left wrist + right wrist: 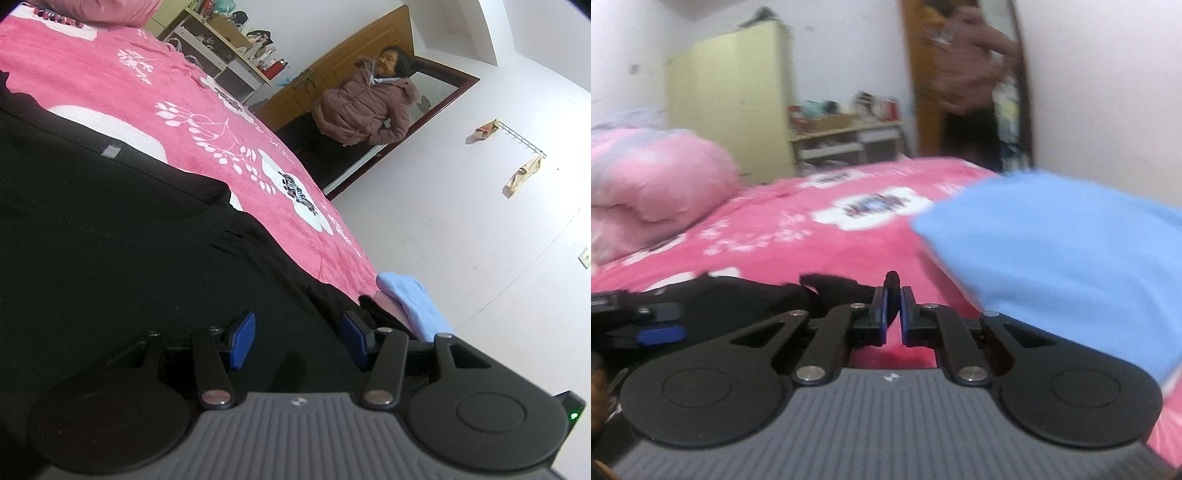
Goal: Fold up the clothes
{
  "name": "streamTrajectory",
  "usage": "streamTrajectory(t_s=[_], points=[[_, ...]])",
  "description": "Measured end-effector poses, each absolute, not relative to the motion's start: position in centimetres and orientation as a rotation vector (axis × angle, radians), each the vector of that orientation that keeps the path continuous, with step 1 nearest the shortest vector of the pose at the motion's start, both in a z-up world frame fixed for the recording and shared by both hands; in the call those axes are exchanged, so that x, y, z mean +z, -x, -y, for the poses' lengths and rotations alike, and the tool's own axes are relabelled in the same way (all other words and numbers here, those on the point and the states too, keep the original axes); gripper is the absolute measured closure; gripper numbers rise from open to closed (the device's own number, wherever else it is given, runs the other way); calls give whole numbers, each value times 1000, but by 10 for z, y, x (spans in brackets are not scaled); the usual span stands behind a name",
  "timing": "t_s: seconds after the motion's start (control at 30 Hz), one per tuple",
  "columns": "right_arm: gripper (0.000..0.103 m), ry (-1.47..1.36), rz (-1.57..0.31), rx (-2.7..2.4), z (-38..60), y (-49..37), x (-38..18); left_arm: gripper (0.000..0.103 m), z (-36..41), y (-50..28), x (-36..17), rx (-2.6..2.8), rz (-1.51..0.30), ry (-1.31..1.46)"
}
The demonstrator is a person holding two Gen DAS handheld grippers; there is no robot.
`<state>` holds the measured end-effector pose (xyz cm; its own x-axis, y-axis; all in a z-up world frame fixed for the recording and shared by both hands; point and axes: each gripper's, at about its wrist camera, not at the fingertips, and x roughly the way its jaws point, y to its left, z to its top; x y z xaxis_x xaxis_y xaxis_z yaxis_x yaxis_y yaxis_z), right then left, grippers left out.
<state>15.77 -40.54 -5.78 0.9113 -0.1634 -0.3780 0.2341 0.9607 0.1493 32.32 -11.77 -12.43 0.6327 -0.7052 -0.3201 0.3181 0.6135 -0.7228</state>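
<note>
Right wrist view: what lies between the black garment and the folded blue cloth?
In the right wrist view, only bare pink floral bedspread separates the black garment from the blue cloth; the right hand-held gripper pinches a black edge there.

Domestic bedroom: bed with pink floral blanket (820,254), rolled pink quilt (653,184), pale-yellow wardrobe (731,103), cluttered shelf unit (846,136), wooden door (343,66), wall hook rack (521,142).
</note>
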Motion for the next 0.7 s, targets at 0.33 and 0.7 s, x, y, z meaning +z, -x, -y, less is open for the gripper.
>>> streamTrajectory(t_s=[0.33, 0.7], points=[[96, -190, -539, -400, 409, -170, -75, 50, 118, -323, -125, -639, -640, 673], [92, -170, -475, -284, 394, -161, -48, 50, 117, -322, -125, -641, -641, 677]])
